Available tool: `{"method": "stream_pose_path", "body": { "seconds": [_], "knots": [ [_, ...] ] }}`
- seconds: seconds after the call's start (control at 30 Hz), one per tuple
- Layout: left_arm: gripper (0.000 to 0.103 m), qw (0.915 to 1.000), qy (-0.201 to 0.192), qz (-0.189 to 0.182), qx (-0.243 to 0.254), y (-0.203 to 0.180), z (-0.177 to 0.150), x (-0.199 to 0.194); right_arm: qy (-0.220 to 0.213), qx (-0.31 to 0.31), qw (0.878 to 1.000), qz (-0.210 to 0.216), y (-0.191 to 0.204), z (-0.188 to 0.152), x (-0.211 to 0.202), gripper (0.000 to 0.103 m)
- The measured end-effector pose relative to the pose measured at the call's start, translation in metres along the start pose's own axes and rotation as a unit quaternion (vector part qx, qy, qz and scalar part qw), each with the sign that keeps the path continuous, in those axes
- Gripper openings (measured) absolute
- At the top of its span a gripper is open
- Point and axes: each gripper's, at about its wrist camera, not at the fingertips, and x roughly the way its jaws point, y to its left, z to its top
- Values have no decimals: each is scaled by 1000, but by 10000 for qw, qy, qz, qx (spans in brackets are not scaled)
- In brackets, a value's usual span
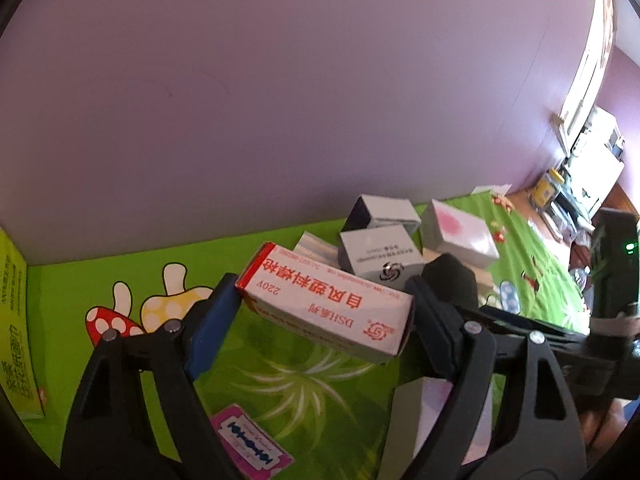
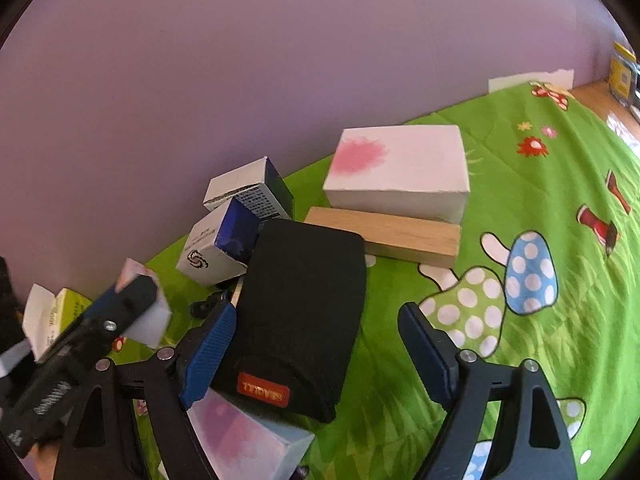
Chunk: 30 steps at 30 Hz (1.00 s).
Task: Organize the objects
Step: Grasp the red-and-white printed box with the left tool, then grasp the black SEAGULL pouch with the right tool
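1. The left gripper [image 1: 324, 312] is clenched on one long white cardboard box with red Chinese print [image 1: 326, 306], a blue pad at each end. The box hangs tilted above the green cartoon-mushroom tablecloth [image 1: 280, 380], its far end higher.

2. The right gripper [image 2: 320, 344] stands released, jaws wide apart with nothing between the pads. One black fabric pouch with an orange label [image 2: 304, 312] lies on the cloth just ahead of it, touching the left blue finger pad [image 2: 208, 352].

3. Small grey-white cardboard boxes with dark blue sides: two, near the purple wall [image 2: 240, 60]. The nearer swirl-logo box [image 2: 212, 252] leans against the pouch's far corner; the second grey-white box [image 2: 248, 188] sits behind it.

4. White boxes with a pink blotch: three in the right wrist view. The largest pink-blotch box [image 2: 400, 168] rests partly on one pale wooden block [image 2: 384, 232]. A nearer pink-blotch box [image 2: 248, 440] lies under the right gripper's left finger. A third, blurred pink-blotch box [image 2: 148, 312] shows behind the left gripper's finger; whether it rests on the cloth I cannot tell.

5. One small pink packet with a razor-blade drawing [image 1: 252, 444] lies flat on the cloth below the held box.

6. One yellow-green printed carton [image 1: 12, 320] stands at the left edge of the cloth.
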Motion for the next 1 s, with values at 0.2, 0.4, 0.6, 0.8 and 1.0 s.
{"method": "stream_pose_path", "body": {
  "seconds": [0.2, 0.4, 0.6, 0.8, 1.0],
  "knots": [
    [85, 9998, -196, -67, -3, -2, 2, -10, 151, -150, 9998, -52, 9, 4, 15, 85],
    [85, 9997, -235, -113, 16, -3, 2, -14, -40, -420, 9991, -61, 16, 4, 11, 69],
    [85, 9992, -331, -236, 42, -7, 3, -21, -228, -411, 9989, -38, 12, 5, -4, 66],
    [85, 9979, -284, -508, 276, -32, 2, -27, -486, -415, 9979, -136, -2, 5, -34, 66],
    [85, 9957, -12, -738, 565, -71, -9, -34, -728, -340, 9962, -344, -22, -6, -72, 66]
  ]
}}
